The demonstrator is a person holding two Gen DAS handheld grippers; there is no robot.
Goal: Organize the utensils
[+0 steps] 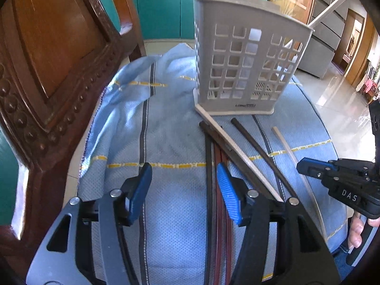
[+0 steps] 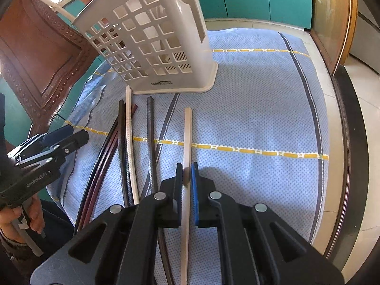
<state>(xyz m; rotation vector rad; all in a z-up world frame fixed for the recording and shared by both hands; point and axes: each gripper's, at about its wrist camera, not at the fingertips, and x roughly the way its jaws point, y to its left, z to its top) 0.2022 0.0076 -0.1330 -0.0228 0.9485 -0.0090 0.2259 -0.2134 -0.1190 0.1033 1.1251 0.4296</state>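
Right wrist view shows the right gripper with its jaws closed onto a pale chopstick, which runs forward between the blue pads and points toward the utensil holder. That holder, a grey plastic basket with square holes, stands upright on a blue cloth spread over the bench. Left of the held stick lie several more chopsticks in a loose fan, dark, reddish and one white, their far tips close to the holder's base.

Left wrist view shows the left gripper low over the cloth with its jaws wide apart and nothing between them; the dark chopsticks pass just beside its right pad. Two pale sticks stand in the holder, leaning out over its rim. A carved wooden chair stands at the left edge of the cloth, with teal cabinets behind.
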